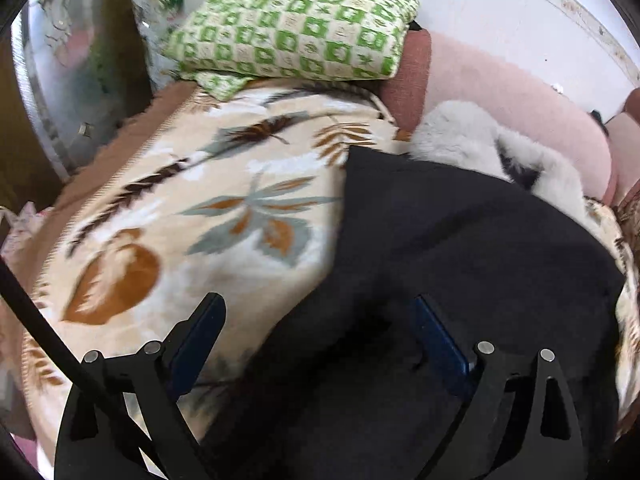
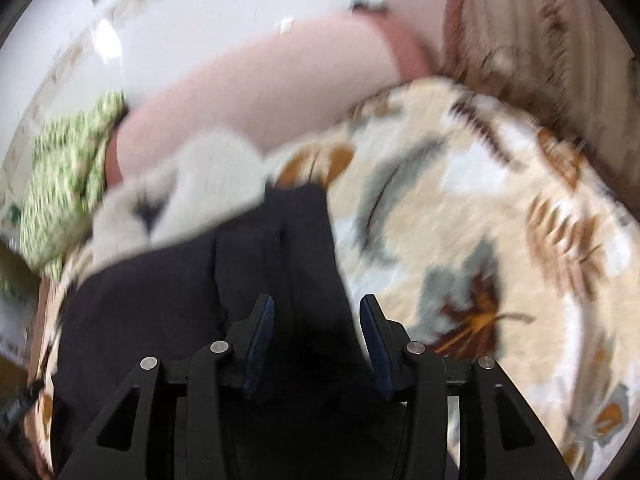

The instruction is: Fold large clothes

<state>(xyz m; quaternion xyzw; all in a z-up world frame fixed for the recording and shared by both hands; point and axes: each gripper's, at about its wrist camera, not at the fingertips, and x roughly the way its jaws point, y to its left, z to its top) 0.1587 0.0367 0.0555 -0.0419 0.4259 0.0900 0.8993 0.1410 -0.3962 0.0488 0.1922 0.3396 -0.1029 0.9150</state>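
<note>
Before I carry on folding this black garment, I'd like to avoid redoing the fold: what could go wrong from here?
1. The fluffy white fur piece touches the black garment at its far edge, so it could be dragged along or folded in.
2. The leaf-patterned beige blanket beneath looks soft and loose; an open left gripper closing low might pinch it too.
3. The right gripper straddles a raised ridge of the garment, which may set a crooked crease.
</note>
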